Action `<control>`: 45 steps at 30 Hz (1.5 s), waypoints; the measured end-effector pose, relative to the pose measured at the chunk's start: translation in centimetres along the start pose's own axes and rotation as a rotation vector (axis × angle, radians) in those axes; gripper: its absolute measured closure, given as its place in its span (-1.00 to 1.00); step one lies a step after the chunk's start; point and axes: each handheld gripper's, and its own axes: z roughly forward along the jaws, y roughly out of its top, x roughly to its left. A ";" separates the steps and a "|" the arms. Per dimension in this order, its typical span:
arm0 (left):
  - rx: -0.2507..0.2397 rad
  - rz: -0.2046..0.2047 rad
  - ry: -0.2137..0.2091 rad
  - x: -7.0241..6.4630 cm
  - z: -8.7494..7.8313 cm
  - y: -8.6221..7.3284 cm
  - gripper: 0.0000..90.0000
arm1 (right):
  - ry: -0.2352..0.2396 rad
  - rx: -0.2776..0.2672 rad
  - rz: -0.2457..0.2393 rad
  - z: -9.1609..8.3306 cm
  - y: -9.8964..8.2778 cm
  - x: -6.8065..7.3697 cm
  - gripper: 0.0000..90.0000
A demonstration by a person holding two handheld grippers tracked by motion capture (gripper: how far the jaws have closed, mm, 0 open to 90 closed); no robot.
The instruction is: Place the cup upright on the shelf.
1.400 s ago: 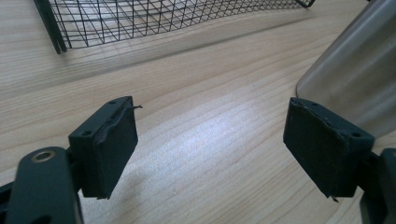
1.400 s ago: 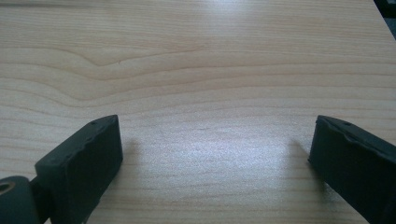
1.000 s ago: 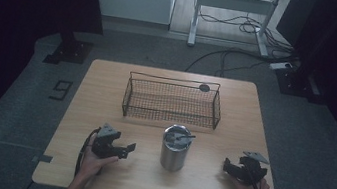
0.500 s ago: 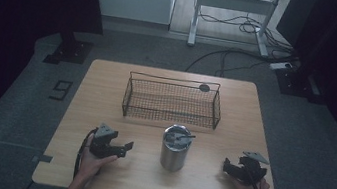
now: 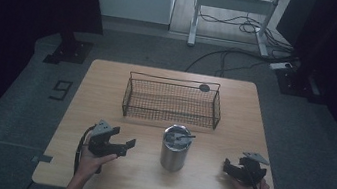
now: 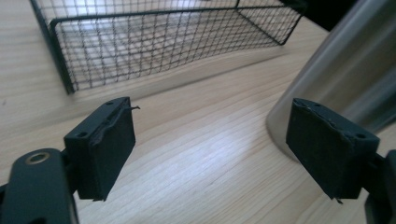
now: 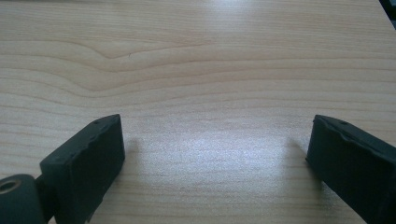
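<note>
Steel canister (image 5: 175, 147) stands upright near the middle of the counter (image 5: 106, 90), just in front of the wire basket (image 5: 172, 101); a small dark utensil, too small to identify, lies across its open mouth.

High view. The left hand-held gripper (image 5: 123, 144) is held above the counter to the left of the canister, its jaws pointing toward it but apart from it. The right hand-held gripper (image 5: 229, 167) sits low at the counter's right front, well apart from the canister. A small dark disc (image 5: 204, 87) lies beside the basket's far right corner. The basket appears empty.

Left gripper view. The left hand-held gripper (image 6: 210, 149) shows its two black jaws spread, having just been opening, with only bare counter between them. The canister's (image 6: 336, 79) brushed wall rises just behind the right-hand jaw; whether that jaw touches it cannot be told. The basket (image 6: 163, 42) lies farther off, across the upper part of the picture.

Right gripper view. The right hand-held gripper (image 7: 215, 154) has its jaws spread wide over bare wood grain (image 7: 196, 60), with nothing between them.

Progress, as judged. The work is at its beginning: nothing is gripped, the canister is untouched at its standing place, and the basket has received nothing. The approach of the left hand-held gripper to the canister is in hand; closing on it, or on the utensil, and any transfer toward the basket remain to be done.
</note>
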 end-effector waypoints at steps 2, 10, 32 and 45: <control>-0.002 0.003 -0.003 -0.1 -0.1 0.2 -0.65 | 0.000 0.000 0.000 0.0 0.0 0.0 -0.91; -0.011 0.037 -0.046 -1.8 -0.4 1.6 -0.68 | 0.000 0.000 0.000 0.0 0.0 0.0 -0.91; 0.023 0.106 -0.146 -5.4 0.7 2.7 -0.80 | -0.002 0.000 0.001 0.0 0.0 0.0 -0.91; 0.042 0.134 -0.192 -7.1 1.7 2.6 -0.89 | -0.006 -0.002 0.003 0.0 0.0 0.0 -0.91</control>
